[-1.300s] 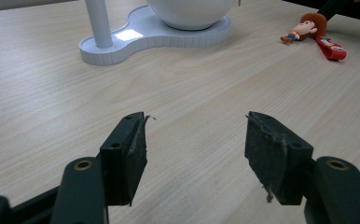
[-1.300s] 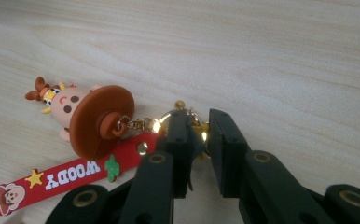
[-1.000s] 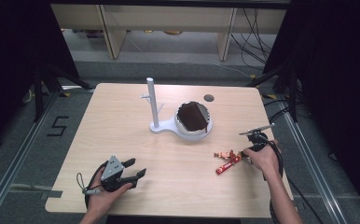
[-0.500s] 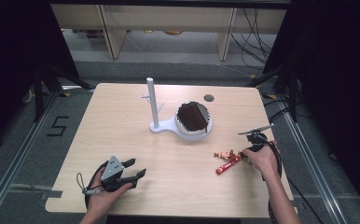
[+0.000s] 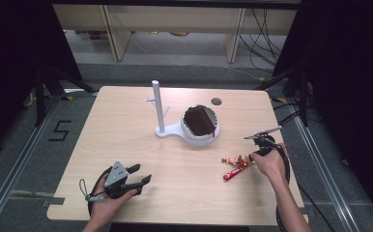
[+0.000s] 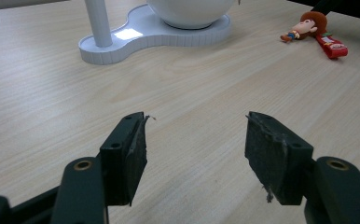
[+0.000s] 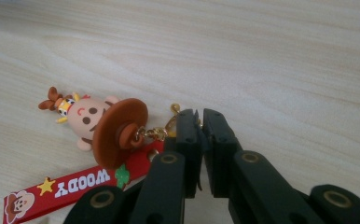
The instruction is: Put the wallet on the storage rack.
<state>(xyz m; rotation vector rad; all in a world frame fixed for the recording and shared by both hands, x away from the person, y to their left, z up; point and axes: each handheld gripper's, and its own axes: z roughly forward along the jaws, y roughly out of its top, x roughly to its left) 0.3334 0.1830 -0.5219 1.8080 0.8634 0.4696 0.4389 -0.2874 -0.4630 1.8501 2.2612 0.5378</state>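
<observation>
1. Right gripper view puts my right tool [image 7: 200, 122] low over the tabletop [image 7: 262, 56], its jaws pressed nearly together after closing further just now, pinching the gold ring and chain of the Woody keychain [image 7: 101, 128].
2. That keychain lies flat on the wood: a small cowboy figure with a brown hat, and a red strap [image 7: 71, 189] printed WOODY running out beside my jaws.
3. From the high view, the keychain [image 5: 234, 166] sits toward the tabletop's right side, touching the tip of my right tool [image 5: 255, 154], well apart from the white stand [image 5: 167, 131].
4. On that stand, an upright post rises next to a white bowl [image 5: 201, 126] with something dark inside.
5. My left tool [image 5: 141, 175] rests near the front edge at the left, jaws spread with nothing between them.
6. Left gripper view confirms it: both pads [image 6: 134, 156] wide apart over bare wood, with the stand [image 6: 155, 32] and keychain [image 6: 315, 32] farther off.
</observation>
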